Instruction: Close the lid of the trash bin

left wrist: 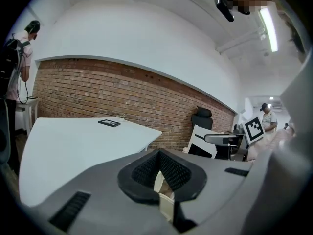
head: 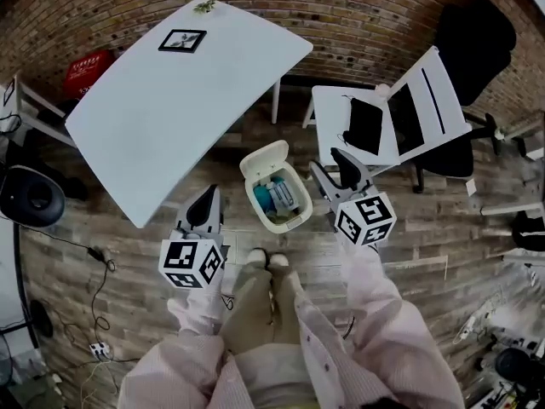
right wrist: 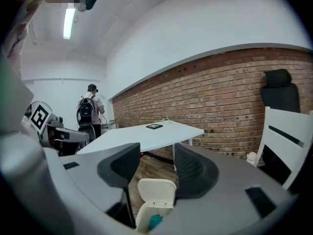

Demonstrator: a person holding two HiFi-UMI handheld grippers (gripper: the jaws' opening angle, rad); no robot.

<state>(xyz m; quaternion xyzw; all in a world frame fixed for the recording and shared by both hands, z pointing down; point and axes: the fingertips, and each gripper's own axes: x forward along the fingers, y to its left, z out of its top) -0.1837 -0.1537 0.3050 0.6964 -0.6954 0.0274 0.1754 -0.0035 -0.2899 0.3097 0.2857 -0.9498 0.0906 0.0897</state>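
A small cream trash bin [head: 289, 216] stands on the wooden floor just ahead of my feet. Its lid [head: 262, 161] is tipped up and back, and teal and white rubbish [head: 274, 196] shows inside. My left gripper [head: 204, 204] hovers to the bin's left with its jaws shut and holding nothing. My right gripper [head: 335, 169] hangs to the bin's right, jaws open and empty. In the right gripper view the raised lid [right wrist: 156, 192] shows in the gap between the fingers of that gripper [right wrist: 156, 166]. In the left gripper view only a cream sliver of the bin [left wrist: 165, 205] shows below the closed gripper [left wrist: 159, 154].
A white table [head: 179, 92] with a black-framed item [head: 182, 40] stands behind the bin on the left. A white chair [head: 400, 113] and a black office chair [head: 473, 41] are on the right. My shoes [head: 266, 259] are close to the bin. A person with a backpack [right wrist: 89, 112] stands far off.
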